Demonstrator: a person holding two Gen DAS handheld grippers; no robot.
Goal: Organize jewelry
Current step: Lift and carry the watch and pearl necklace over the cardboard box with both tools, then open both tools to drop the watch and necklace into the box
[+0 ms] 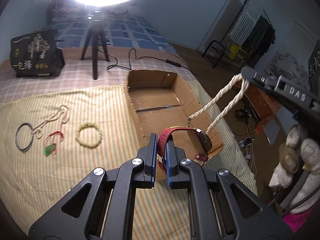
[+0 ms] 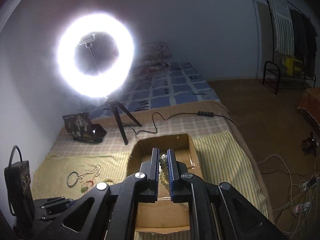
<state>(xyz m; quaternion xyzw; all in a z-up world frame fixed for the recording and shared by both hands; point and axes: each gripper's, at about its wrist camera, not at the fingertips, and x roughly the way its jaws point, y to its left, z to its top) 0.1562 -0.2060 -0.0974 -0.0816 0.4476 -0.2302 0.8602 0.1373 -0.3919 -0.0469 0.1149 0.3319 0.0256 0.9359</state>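
My left gripper (image 1: pixel 161 140) is shut on the red strap of a wristwatch (image 1: pixel 192 140), held just above the near edge of an open cardboard box (image 1: pixel 152 98). My right gripper (image 2: pixel 163 156) is shut on a twisted pearl necklace (image 2: pixel 163 170) and holds it over the box (image 2: pixel 192 146); in the left wrist view the necklace (image 1: pixel 218 100) hangs from the right gripper (image 1: pixel 245 76) above the box's right side. On the striped cloth lie a dark bangle (image 1: pixel 24 138), a pearl necklace (image 1: pixel 54 120), a red cord with a green pendant (image 1: pixel 52 144) and a yellow bead bracelet (image 1: pixel 89 135).
A ring light on a tripod (image 1: pixel 96 46) stands behind the box with its cable (image 1: pixel 140 60) on the bed. A black printed bag (image 1: pixel 36 54) sits at the back left. The bed edge drops to the floor at the right, with cables (image 2: pixel 290 190) there.
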